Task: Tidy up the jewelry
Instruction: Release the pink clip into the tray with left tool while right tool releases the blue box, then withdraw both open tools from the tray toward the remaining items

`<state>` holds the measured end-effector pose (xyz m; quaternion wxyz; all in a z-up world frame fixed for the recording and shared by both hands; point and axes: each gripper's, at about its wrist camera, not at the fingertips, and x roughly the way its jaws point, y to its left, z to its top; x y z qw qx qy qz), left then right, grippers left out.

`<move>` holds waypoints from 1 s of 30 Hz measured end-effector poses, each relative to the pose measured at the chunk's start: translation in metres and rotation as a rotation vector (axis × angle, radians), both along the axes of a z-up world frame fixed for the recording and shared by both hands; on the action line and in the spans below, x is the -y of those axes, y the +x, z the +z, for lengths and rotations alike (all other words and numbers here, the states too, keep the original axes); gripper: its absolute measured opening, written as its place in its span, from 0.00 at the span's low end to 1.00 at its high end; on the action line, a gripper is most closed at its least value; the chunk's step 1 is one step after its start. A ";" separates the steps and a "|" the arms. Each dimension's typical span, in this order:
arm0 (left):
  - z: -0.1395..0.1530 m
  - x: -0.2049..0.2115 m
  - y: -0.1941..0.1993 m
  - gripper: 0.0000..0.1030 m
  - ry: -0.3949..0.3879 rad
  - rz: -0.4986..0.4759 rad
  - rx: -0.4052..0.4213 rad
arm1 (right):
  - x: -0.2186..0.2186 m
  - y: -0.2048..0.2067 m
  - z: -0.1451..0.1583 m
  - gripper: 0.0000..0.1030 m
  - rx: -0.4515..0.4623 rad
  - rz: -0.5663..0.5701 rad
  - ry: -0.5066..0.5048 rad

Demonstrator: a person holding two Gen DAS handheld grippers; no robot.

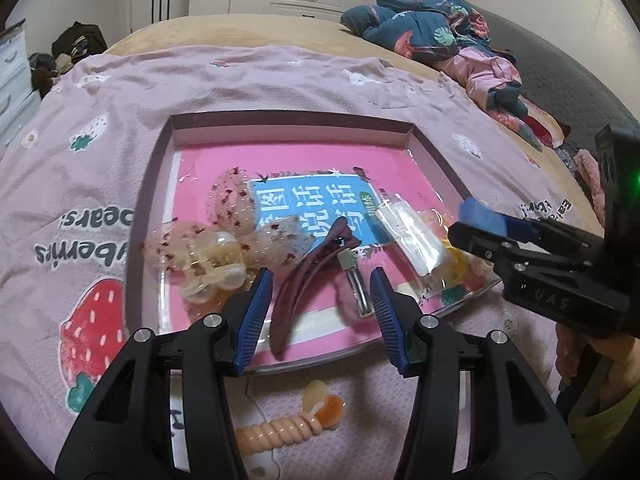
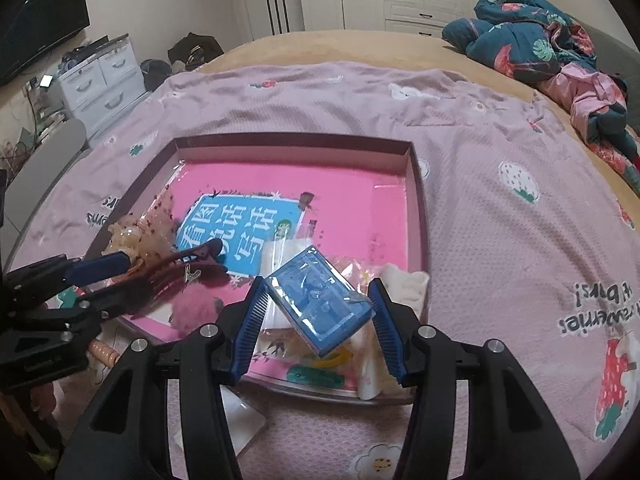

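A shallow tray (image 1: 148, 216) (image 2: 416, 200) with a pink booklet in its bottom lies on the strawberry-print bedspread. My left gripper (image 1: 320, 292) (image 2: 116, 280) is open over its near edge. A maroon hair clip (image 1: 304, 280) (image 2: 192, 256) and a silver clip on a pink pompom (image 1: 356, 288) lie loose between the fingers. A pearl claw clip with a sheer bow (image 1: 212, 256) sits just to the left. My right gripper (image 2: 318, 300) (image 1: 480, 224) is shut on a tilted blue box (image 2: 320, 300) in clear wrap, both pads meeting its corners, above the tray's near right corner.
A peach spiral hair tie (image 1: 288, 428) lies on the bedspread outside the tray's near edge. Under the blue box lie a clear bag (image 1: 416, 236), a green piece (image 2: 316, 376) and white cloth (image 2: 404, 284). Bundled bedding (image 2: 532, 36) fills the far right. White drawers (image 2: 104, 76) stand beyond the bed.
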<state>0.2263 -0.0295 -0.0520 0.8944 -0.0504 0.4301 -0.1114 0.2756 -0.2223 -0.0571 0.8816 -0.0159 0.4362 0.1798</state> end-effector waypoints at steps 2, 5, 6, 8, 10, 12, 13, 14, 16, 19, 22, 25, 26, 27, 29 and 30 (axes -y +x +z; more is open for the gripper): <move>0.003 -0.003 -0.003 0.46 0.007 0.010 0.007 | 0.002 -0.004 0.003 0.57 0.007 -0.001 0.020; 0.008 -0.008 -0.007 0.47 -0.003 0.021 0.013 | 0.009 -0.013 0.011 0.61 0.028 -0.014 0.054; 0.011 -0.009 -0.009 0.47 -0.004 0.026 0.015 | 0.012 -0.017 0.014 0.62 0.037 -0.021 0.063; 0.016 -0.013 -0.015 0.47 -0.007 0.033 0.023 | 0.018 -0.025 0.020 0.64 0.050 -0.036 0.088; 0.020 -0.018 -0.020 0.48 -0.011 0.043 0.027 | 0.024 -0.033 0.027 0.72 0.059 -0.047 0.119; 0.023 -0.022 -0.024 0.51 -0.018 0.053 0.031 | 0.029 -0.043 0.034 0.77 0.071 -0.051 0.138; 0.026 -0.025 -0.028 0.53 -0.022 0.061 0.037 | 0.031 -0.048 0.038 0.79 0.078 -0.053 0.139; 0.029 -0.027 -0.031 0.53 -0.024 0.068 0.042 | 0.031 -0.051 0.040 0.79 0.084 -0.054 0.139; 0.035 -0.032 -0.038 0.53 -0.034 0.078 0.055 | 0.035 -0.060 0.050 0.81 0.106 -0.060 0.154; 0.043 -0.039 -0.050 0.55 -0.040 0.091 0.073 | 0.043 -0.074 0.063 0.85 0.141 -0.073 0.181; 0.051 -0.044 -0.061 0.60 -0.038 0.109 0.092 | 0.049 -0.084 0.074 0.86 0.173 -0.090 0.179; 0.056 -0.046 -0.069 0.66 -0.037 0.116 0.105 | 0.054 -0.095 0.082 0.87 0.196 -0.101 0.177; 0.058 -0.046 -0.072 0.68 -0.037 0.119 0.111 | 0.054 -0.098 0.084 0.87 0.203 -0.101 0.173; 0.060 -0.046 -0.074 0.72 -0.037 0.123 0.115 | 0.055 -0.101 0.086 0.88 0.209 -0.103 0.169; 0.063 -0.047 -0.077 0.78 -0.043 0.128 0.123 | 0.055 -0.107 0.089 0.88 0.220 -0.101 0.161; 0.065 -0.048 -0.080 0.80 -0.044 0.132 0.128 | 0.056 -0.108 0.090 0.89 0.223 -0.101 0.158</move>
